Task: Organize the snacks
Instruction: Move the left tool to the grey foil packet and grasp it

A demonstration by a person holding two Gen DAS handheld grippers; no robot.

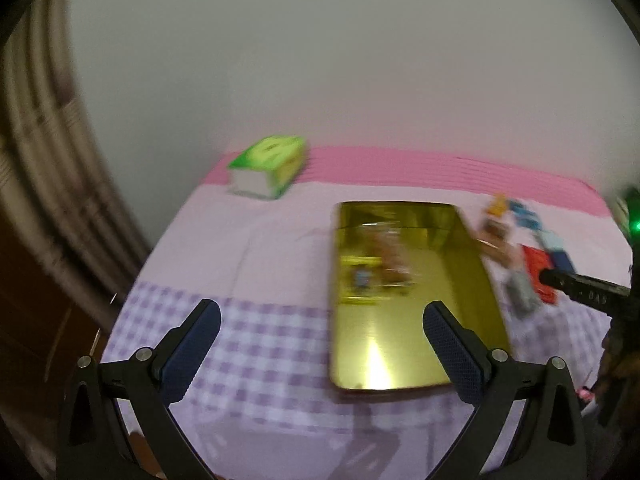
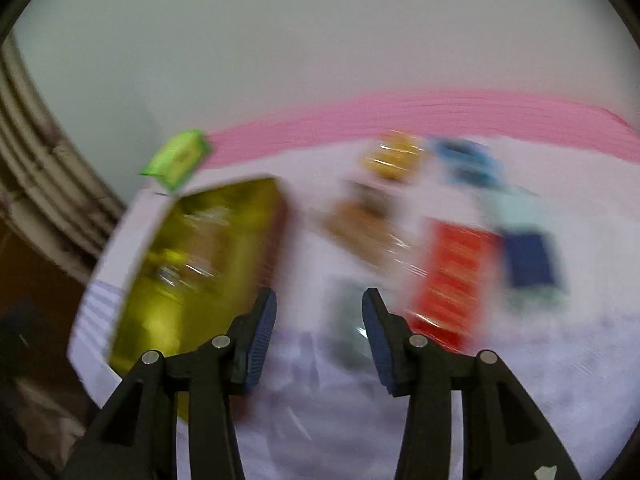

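Note:
A shiny gold tray (image 1: 400, 340) lies on the pink and lilac cloth; blurred colourful shapes show in its middle, either packets or reflections. My left gripper (image 1: 322, 312) hangs open and wide over the tray's near left edge, holding nothing. To the right of the tray (image 2: 192, 280) lie several snack packets: a red one (image 2: 452, 280), a brown one (image 2: 368, 220), a yellow one (image 2: 394, 158), a blue one (image 2: 466, 160) and a dark blue one (image 2: 530, 260). My right gripper (image 2: 320, 298) is open above a grey packet (image 2: 346, 320), its pads clear of it. This view is heavily blurred.
A green tissue box (image 1: 270, 166) stands at the far left corner of the table, near the white wall. The table's left edge drops to a dark wooden floor. A black part of the other tool (image 1: 584, 294) reaches in from the right in the left wrist view.

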